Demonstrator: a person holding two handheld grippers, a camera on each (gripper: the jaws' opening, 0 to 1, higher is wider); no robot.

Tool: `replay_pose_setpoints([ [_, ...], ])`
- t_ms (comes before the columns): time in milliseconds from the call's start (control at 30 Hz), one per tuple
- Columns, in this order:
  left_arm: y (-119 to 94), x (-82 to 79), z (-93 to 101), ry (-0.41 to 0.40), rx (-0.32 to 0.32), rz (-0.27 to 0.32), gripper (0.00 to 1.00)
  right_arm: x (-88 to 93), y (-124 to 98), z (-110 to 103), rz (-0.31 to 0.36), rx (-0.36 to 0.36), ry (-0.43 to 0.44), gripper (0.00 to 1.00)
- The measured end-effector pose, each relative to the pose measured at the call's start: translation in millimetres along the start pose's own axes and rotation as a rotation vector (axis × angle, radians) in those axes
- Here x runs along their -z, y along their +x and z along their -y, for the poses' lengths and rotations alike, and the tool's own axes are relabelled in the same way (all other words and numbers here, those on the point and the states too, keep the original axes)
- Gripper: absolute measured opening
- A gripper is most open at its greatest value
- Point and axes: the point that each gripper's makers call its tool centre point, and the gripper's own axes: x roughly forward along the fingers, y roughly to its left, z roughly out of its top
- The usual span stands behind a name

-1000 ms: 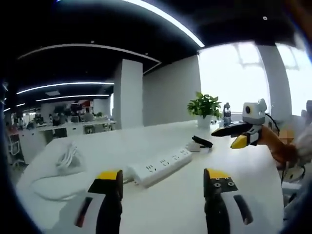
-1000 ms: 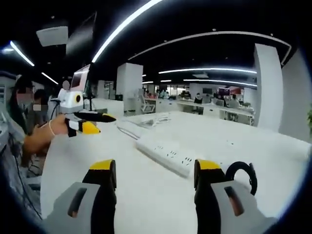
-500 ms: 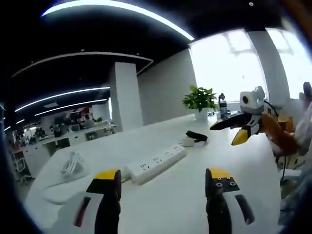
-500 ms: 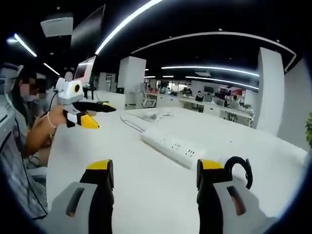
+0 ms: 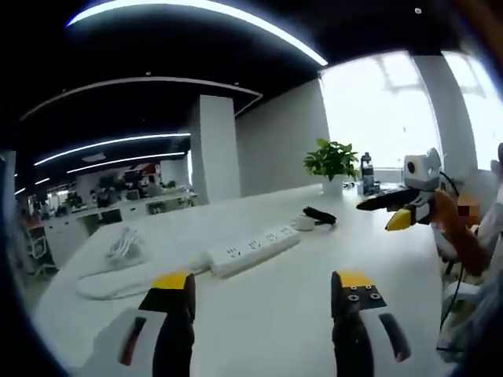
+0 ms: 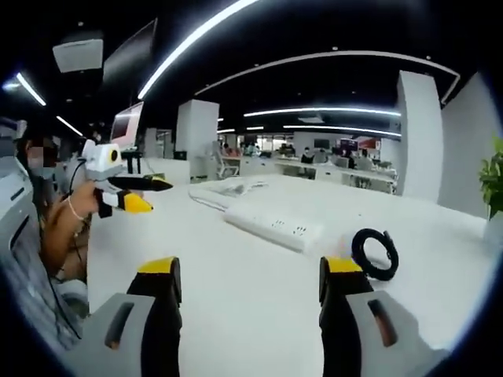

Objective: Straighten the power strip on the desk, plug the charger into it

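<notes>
White power strip [image 5: 253, 249] lies slanted on the desk [image 5: 267, 314], beyond the left tongs' [image 5: 264, 284] parted, empty jaws.

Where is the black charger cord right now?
In the right gripper view, the coiled black charger cord lies on the white desk, just right of the power strip.

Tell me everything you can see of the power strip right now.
The power strip is a long white bar, plastic by the look, with a row of sockets along its top face. It lies flat on the white desk, angled across the left gripper view, ahead of both grippers and untouched by either. Nothing looks plugged in. A white cable lies coiled past one end; the dark coiled charger cord sits beyond the other, seemingly just apart from it.
</notes>
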Motion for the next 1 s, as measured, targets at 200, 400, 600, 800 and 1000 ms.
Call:
replay_pose_setpoints([
  [200, -8.3, 9.5, 3.0, 0.005, -0.042, -0.018, 0.71, 16.2, -9.5, -2.1, -0.023, 0.019, 0.023, 0.71],
  [400, -20.5, 16.2, 14.1, -0.032, -0.042, -0.001, 0.71, 27.2, -18.5, -5.4, -0.034, 0.037, 0.044, 0.71],
  [600, -32.9, 18.7, 20.7, -0.065, -0.044, 0.012, 0.71, 34.3, -26.5, -8.9, -0.03, 0.045, 0.068, 0.73],
  [800, -38.5, 23.4, 27.1, -0.069, -0.041, 0.012, 0.71, 37.2, -30.1, -8.8, -0.032, 0.062, 0.078, 0.73],
  [1000, -38.9, 29.2, 23.7, -0.074, -0.054, -0.001, 0.71, 37.1, -30.5, -10.6, -0.036, 0.061, 0.072, 0.73],
])
